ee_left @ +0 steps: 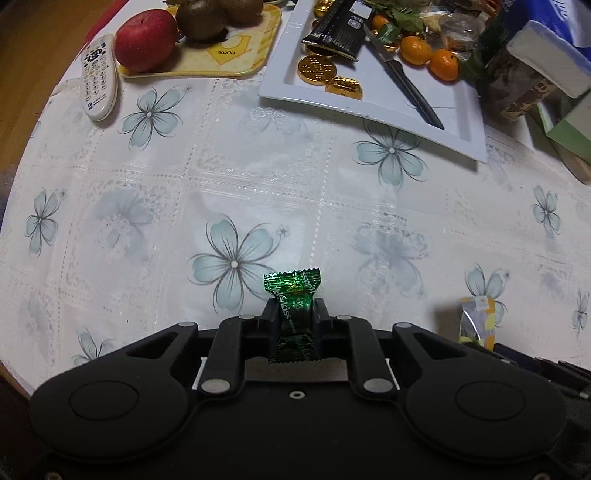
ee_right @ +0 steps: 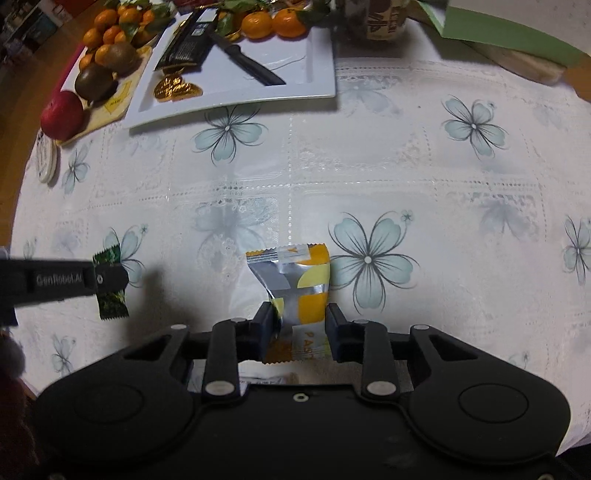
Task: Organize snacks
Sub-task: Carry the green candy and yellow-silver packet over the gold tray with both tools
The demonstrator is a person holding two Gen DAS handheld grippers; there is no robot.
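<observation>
The left gripper (ee_left: 294, 314) was clamped fully on a green sweet (ee_left: 294, 295), pinched at its middle, with the crimped top end standing clear above the fingertips and the lower end hanging back toward the gripper body. In the right wrist view the same green sweet (ee_right: 110, 284) appeared held clear of the flowered tablecloth (ee_right: 369, 166).

The right gripper (ee_right: 300, 321) held a yellow and silver packet (ee_right: 295, 277) between its jaws, which stood partly closed. The left finger pressed into the packet's side; the right finger (ee_right: 334, 321) showed a thin gap at the wrapper's edge, so whether the grip was firm on both sides could not be told.

The white tray (ee_left: 369, 107) lay well apart, at the far side of the table, already carrying gold foil coins (ee_left: 317, 68), a dark bar wrapper (ee_left: 338, 33), mandarins (ee_left: 415, 50) and a black-handled knife (ee_left: 406, 81).

Risks noted:
- The packet was soft and puffed; a one-sided grip could let it slip or swing out in transit.
- The slick foil on the green sweet could slide through the pads if jolted.
- The knife occupied the open part of the tray; a careless set-down could strike it or nudge it.
- The two grippers were near each other and could collide if both headed for the tray.
</observation>
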